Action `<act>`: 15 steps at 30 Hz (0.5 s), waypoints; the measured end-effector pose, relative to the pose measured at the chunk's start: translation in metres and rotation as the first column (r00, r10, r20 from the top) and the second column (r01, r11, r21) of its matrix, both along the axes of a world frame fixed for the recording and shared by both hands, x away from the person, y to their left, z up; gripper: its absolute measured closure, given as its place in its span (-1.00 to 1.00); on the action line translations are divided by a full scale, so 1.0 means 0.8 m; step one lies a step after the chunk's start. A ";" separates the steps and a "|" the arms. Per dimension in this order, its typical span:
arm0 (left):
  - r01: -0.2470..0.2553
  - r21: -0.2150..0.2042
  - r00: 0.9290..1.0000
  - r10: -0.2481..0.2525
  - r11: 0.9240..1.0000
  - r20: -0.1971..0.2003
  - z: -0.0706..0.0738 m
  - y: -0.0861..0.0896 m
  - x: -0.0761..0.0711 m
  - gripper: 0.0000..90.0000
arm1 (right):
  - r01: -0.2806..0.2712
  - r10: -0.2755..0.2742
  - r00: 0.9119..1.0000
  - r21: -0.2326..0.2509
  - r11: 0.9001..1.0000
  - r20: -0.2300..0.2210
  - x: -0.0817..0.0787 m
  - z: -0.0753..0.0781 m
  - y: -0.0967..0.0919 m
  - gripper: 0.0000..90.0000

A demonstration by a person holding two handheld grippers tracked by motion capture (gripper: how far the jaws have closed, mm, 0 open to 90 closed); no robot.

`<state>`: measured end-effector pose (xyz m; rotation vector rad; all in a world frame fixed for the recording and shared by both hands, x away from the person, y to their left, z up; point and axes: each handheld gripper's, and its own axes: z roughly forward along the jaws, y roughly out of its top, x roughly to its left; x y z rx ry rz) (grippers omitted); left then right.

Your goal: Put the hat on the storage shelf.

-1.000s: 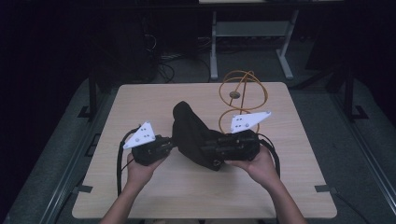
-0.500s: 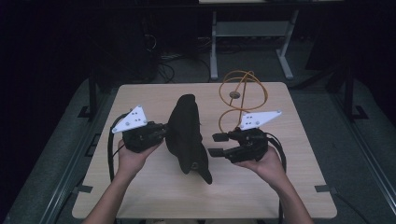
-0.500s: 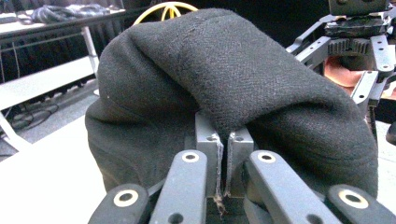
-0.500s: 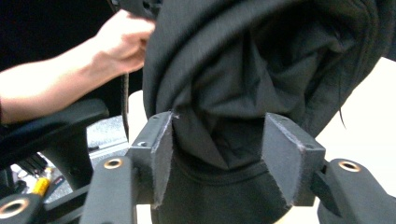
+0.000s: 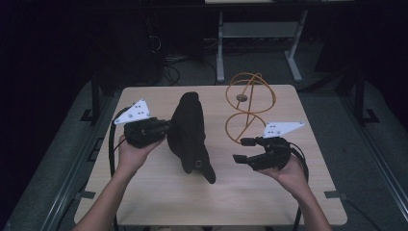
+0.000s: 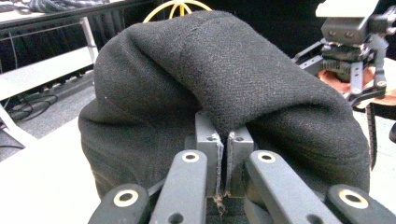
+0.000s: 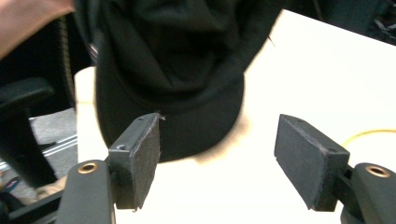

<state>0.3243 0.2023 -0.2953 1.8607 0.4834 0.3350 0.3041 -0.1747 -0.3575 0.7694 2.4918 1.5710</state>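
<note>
- Left gripper (image 5: 166, 129): held in the person's left hand (image 5: 132, 153) over the left half of the table (image 5: 159, 202). Its jaws are fully closed on a fold of the black cap (image 5: 190, 134); in the left gripper view the two pads meet with only a thin layer of cloth pinched between them, and the cap's crown (image 6: 224, 79) bulges up and over the jaws.
- Black cap: lifted at its left side by that grip, standing roughly on edge near the table's middle. Its brim (image 5: 204, 169) points toward the near edge and hangs low; whether the brim touches the tabletop cannot be told.
- Right gripper (image 5: 242, 150): held in the person's right hand (image 5: 288, 171), to the right of the cap and apart from it. Its jaws have just been opening and now stand wide, with nothing between them. In the right gripper view the pads (image 7: 142, 156) frame bare tabletop, with the cap's brim (image 7: 187, 126) beyond them.
- Wire stand (image 5: 249, 103): an orange frame of two rings, one above the other, on the far right part of the table, just beyond the right gripper and not touched by it.
- Grey three-cornered plates top both grippers; black cables trail from each toward the near edge.
</note>
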 end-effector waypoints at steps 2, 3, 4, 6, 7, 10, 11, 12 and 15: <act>0.001 -0.002 1.000 -0.001 1.000 -0.002 0.001 0.000 0.002 0.94 | 0.024 -0.024 1.000 -0.002 1.000 -0.004 0.000 -0.006 -0.009 -0.36; 0.004 -0.005 1.000 -0.004 1.000 -0.003 0.004 0.000 0.005 0.94 | 0.042 -0.042 0.999 -0.007 0.999 -0.011 0.000 -0.010 -0.013 -0.38; 0.003 -0.005 1.000 -0.003 1.000 -0.007 0.006 0.000 0.006 0.94 | 0.055 -0.055 0.998 -0.011 0.998 -0.016 -0.001 -0.013 -0.017 -0.38; 0.005 0.001 1.000 -0.005 1.000 -0.005 0.009 -0.001 0.008 0.94 | 0.078 -0.078 0.997 -0.024 0.997 -0.021 -0.002 -0.020 -0.026 -0.39; 0.005 0.001 1.000 -0.005 1.000 -0.005 0.009 -0.001 0.008 0.94 | 0.087 -0.088 0.996 -0.021 0.996 -0.028 -0.003 -0.023 -0.031 -0.39; 0.012 0.006 1.000 -0.011 1.000 -0.011 0.014 -0.002 0.014 0.94 | 0.111 -0.112 0.993 -0.030 0.993 -0.043 -0.005 -0.034 -0.045 -0.44; 0.010 0.007 1.000 -0.010 1.000 -0.013 0.015 -0.002 0.016 0.94 | 0.117 -0.119 0.992 -0.034 0.993 -0.052 -0.006 -0.038 -0.049 -0.45; 0.011 0.012 1.000 -0.011 1.000 -0.015 0.017 -0.002 0.018 0.94 | 0.123 -0.125 0.990 -0.040 0.992 -0.060 -0.007 -0.041 -0.054 -0.46; 0.010 0.012 1.000 -0.009 1.000 -0.017 0.020 -0.003 0.023 0.95 | 0.144 -0.148 0.987 -0.050 0.988 -0.069 -0.010 -0.051 -0.067 -0.46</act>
